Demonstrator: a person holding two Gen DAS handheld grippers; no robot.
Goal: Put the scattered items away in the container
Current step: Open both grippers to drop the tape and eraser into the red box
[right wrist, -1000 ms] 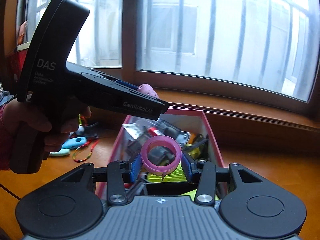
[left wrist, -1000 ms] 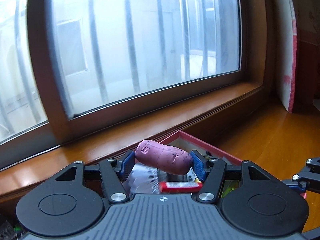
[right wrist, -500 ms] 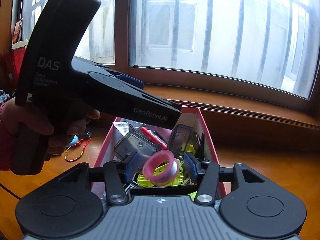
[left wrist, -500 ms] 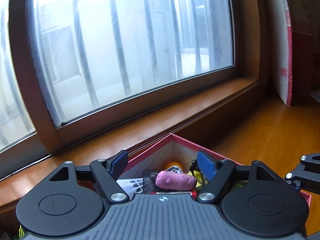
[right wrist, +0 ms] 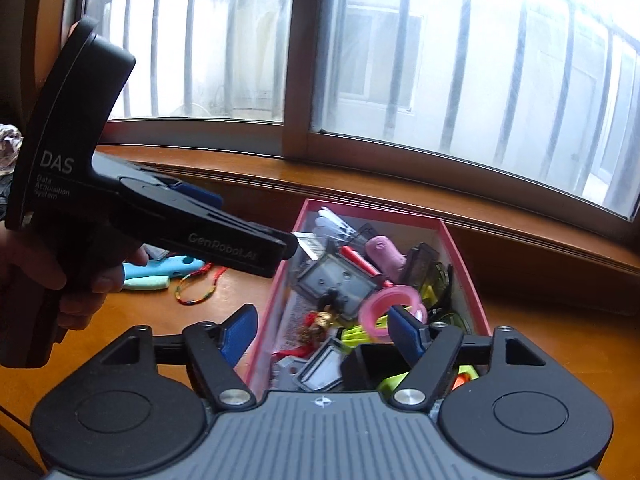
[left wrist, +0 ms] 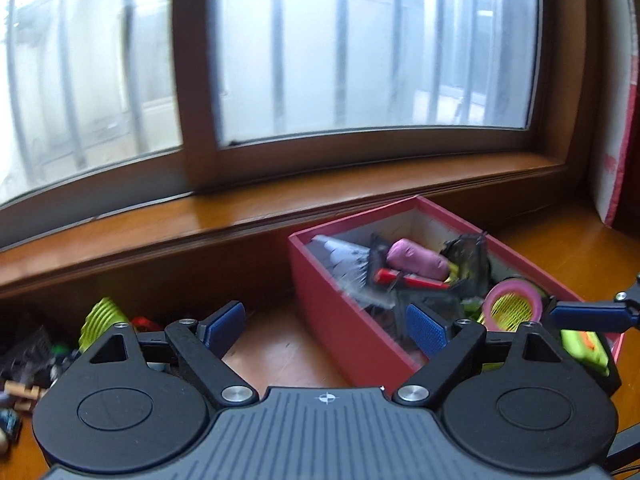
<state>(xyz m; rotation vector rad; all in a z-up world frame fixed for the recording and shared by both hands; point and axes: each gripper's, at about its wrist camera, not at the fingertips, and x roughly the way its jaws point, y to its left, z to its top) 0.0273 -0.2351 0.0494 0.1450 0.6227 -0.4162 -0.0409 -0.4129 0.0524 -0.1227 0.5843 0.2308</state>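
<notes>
Below the window, on the wooden desk, stands a red box crowded with small things. The left claw is spread wide and holds nothing; its right pad sits in front of the box's near wall, its left pad over bare desk. Inside the box, a pink lump lies toward the back, resting on a red pen and dark plastic pieces. A pink ring lies nearer the box's right side, just beside the tip of the other claw that reaches in from the right edge of the left view. To the left of the left claw, a green ribbed piece and other scattered bits remain on the desk, blurred.

In the right wrist view, the right claw is also wide open and empty, poised over the near end of the box. The ring lies loose in the box, right against the claw's right pad but not gripped. The lump lies farther back, well past the fingertips. A hand holds the left tool's grip at the left. Beyond it on the desk, outside the box, lie a blue tool and a beaded loop.
</notes>
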